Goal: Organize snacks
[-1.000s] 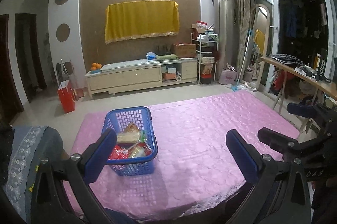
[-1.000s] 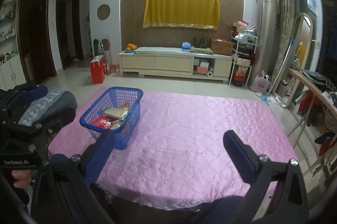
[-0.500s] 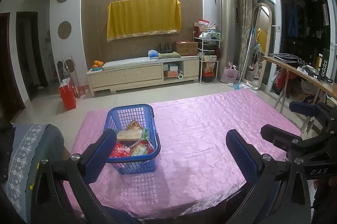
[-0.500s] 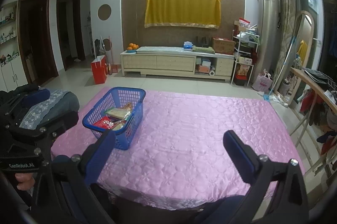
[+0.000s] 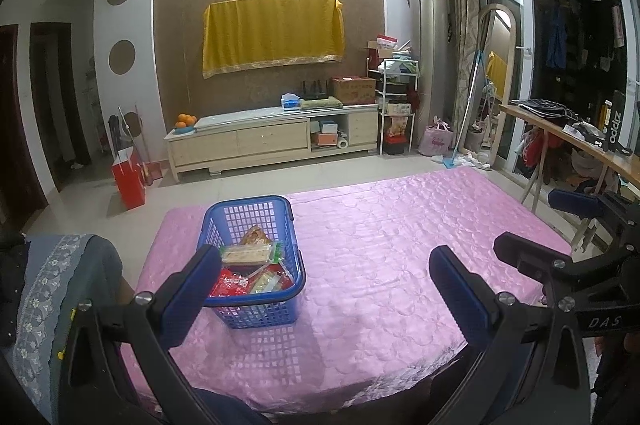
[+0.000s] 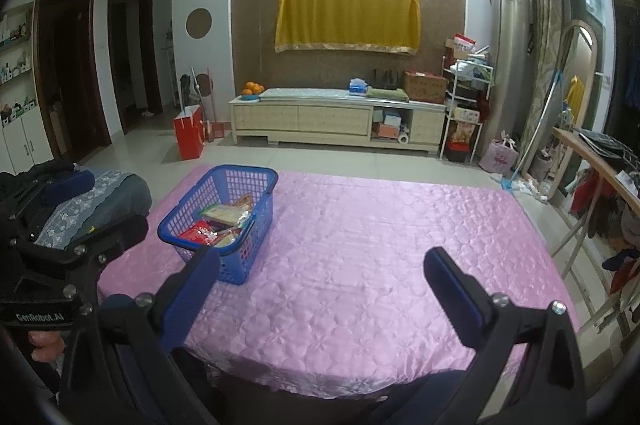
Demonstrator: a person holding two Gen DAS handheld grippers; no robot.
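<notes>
The snacks [image 5: 248, 265] lie heaped in the blue basket [image 5: 256, 313], which stands on the left part of the table [image 5: 380, 265] with its pink cloth; no packet that I can see lies out on the cloth itself. Both tongs are spread wide and hold nothing: the left gripper [image 5: 324, 283] hangs above the near edge with one finger in front of the basket's near corner, the right gripper [image 6: 320, 279] well to the side over bare cloth. This would fit snacks just gathered into the basket, or a basket waiting to be emptied and sorted, and I cannot tell which. Either way, any reach in should come from above, between the walls, closing on one packet's edge so the thin wrappers are not crushed and the light basket does not slide.
</notes>
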